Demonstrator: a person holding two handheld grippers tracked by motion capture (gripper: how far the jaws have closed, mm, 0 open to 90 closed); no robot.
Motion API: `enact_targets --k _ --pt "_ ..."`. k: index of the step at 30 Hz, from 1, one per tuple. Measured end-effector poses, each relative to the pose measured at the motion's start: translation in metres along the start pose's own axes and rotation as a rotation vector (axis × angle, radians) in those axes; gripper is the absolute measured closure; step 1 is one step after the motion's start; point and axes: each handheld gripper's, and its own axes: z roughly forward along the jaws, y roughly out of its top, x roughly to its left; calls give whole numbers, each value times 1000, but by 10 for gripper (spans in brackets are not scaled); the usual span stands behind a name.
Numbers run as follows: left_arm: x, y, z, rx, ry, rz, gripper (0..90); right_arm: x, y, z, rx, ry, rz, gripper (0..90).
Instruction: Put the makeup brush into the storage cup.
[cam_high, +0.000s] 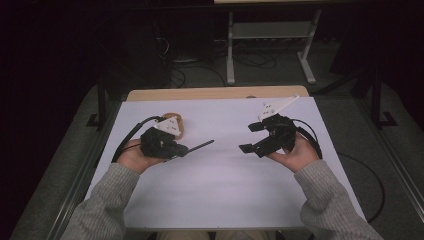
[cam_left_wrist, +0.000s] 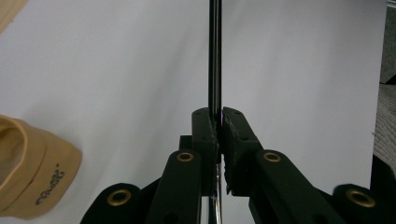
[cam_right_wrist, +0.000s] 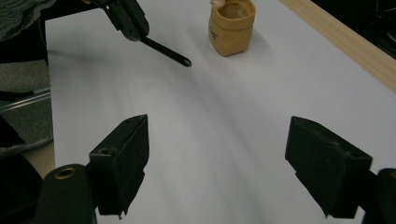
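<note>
On the white surface (cam_high: 215, 190), toward its left side, the left gripper (cam_high: 181, 149) has its jaws pressed together on a thin black rod (cam_high: 200, 146); the left gripper view shows the rod (cam_left_wrist: 215, 56) pinched between the two pads and running straight out ahead of them, above the sheet. Just behind that gripper, near the far left part of the surface, stands a small tan pouch (cam_high: 175, 124) with its mouth open upward, and in the right gripper view it (cam_right_wrist: 232, 28) sits apart from the rod's rounded tip (cam_right_wrist: 184, 60). The right gripper (cam_high: 252, 137), held in the person's right hand (cam_high: 295, 155), has its jaws spread wide with nothing between them, only bare white sheet. The two grippers are well apart, with open surface between them and a broad bare stretch toward the person. A wooden edge (cam_high: 215, 93) borders the far side of the white sheet, and dark floor lies beyond the left and right edges.
</note>
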Motion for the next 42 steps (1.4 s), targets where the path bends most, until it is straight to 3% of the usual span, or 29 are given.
enact_targets --k 21,27,40,42 --pt "-18 16 12 -3 -42 74 842 7 13 13 67 50 -86 249" --pt "-21 19 18 -2 -66 86 842 9 14 23 100 89 -107 294" --pt "-36 31 33 -2 -133 154 843 25 13 47 226 219 -231 512" --pt "-37 32 34 -6 -141 158 842 26 13 50 236 235 -223 523"
